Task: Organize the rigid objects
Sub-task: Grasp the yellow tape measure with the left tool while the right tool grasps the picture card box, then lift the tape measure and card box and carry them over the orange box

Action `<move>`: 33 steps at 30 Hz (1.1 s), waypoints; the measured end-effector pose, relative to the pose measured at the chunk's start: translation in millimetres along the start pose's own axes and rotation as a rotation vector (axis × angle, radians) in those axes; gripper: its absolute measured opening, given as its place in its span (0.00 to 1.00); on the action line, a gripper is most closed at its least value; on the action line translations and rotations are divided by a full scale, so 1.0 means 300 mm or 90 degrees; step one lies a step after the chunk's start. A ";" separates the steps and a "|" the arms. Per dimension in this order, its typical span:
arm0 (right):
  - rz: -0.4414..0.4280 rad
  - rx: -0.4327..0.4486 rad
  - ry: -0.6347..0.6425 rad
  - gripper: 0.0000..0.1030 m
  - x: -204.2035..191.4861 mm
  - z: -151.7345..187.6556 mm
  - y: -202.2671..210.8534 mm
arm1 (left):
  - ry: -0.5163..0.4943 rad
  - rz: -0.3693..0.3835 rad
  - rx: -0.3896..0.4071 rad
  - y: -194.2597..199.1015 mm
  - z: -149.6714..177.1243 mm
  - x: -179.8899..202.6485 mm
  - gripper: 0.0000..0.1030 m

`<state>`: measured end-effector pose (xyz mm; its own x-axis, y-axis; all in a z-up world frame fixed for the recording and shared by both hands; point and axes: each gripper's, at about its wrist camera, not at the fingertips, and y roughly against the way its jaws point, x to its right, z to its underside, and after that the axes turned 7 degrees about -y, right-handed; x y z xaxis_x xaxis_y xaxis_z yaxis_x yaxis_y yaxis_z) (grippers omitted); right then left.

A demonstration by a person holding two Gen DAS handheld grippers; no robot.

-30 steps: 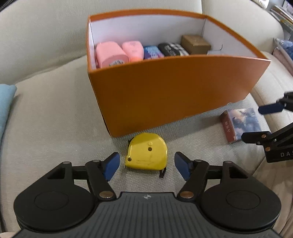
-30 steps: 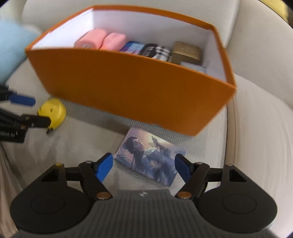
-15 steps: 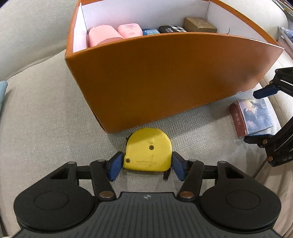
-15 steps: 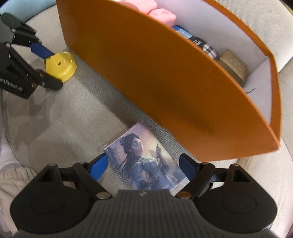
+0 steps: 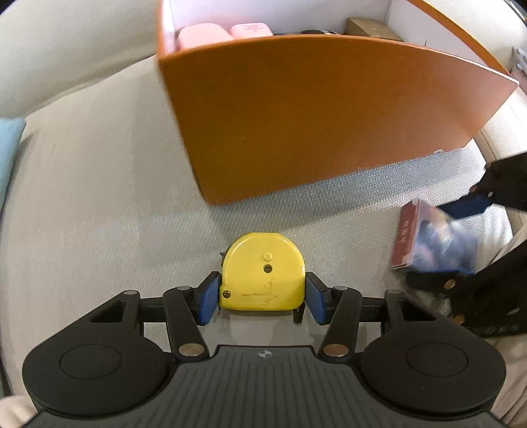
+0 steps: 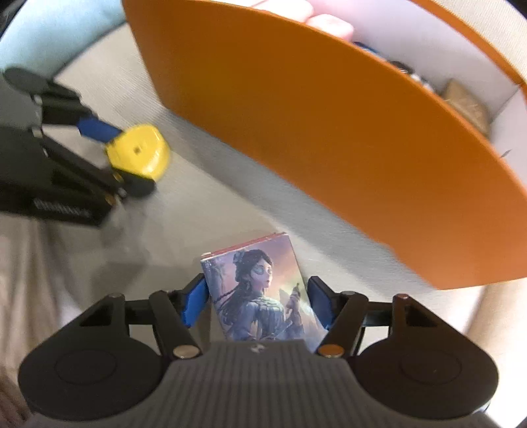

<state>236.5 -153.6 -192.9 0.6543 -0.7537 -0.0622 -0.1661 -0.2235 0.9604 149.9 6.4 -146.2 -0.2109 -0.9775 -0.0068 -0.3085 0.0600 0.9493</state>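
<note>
Left tool [image 5: 262, 294]: closed in from wide open a second ago; blue pads [image 5: 208, 296] are now pressed against both flanks of the yellow tape measure [image 5: 262, 271], which is gripped and seems raised off the sofa cushion [image 5: 98, 197], more gap being shown to the orange box [image 5: 322, 115] than half a second ago. The lift is judged from the shift in view only. Box is unchanged: pink cases [image 5: 201, 33] at the left end, a brown box [image 5: 372, 26] at the right, dark items between, too small to name. Right tool [image 6: 258, 304]: also narrowed since the last frame; the illustrated card box [image 6: 260, 293] is now bracketed by both pads, left pad touching, right pad contact partly hidden by the box edge. The card box has been turned upright in the view, and it looks tilted off the cushion. Both views are motion-blurred. Read: both pickups are done at once; only transfer over the near box wall remains, with free space likely at the right end.
</note>
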 end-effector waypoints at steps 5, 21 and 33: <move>0.013 0.005 0.004 0.64 -0.034 0.003 -0.018 | 0.022 0.000 0.014 0.005 0.018 -0.009 0.65; 0.017 0.054 -0.112 0.60 -0.046 0.027 0.011 | 0.094 0.041 0.040 0.099 0.120 -0.038 0.59; 0.007 0.130 -0.242 0.59 -0.054 0.077 0.204 | 0.117 0.114 0.145 0.325 0.023 0.010 0.59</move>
<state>198.7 -169.4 -139.4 0.3396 -0.9222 -0.1848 -0.3387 -0.3032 0.8907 112.7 10.6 -55.9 -0.1156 -0.9664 0.2297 -0.4861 0.2568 0.8353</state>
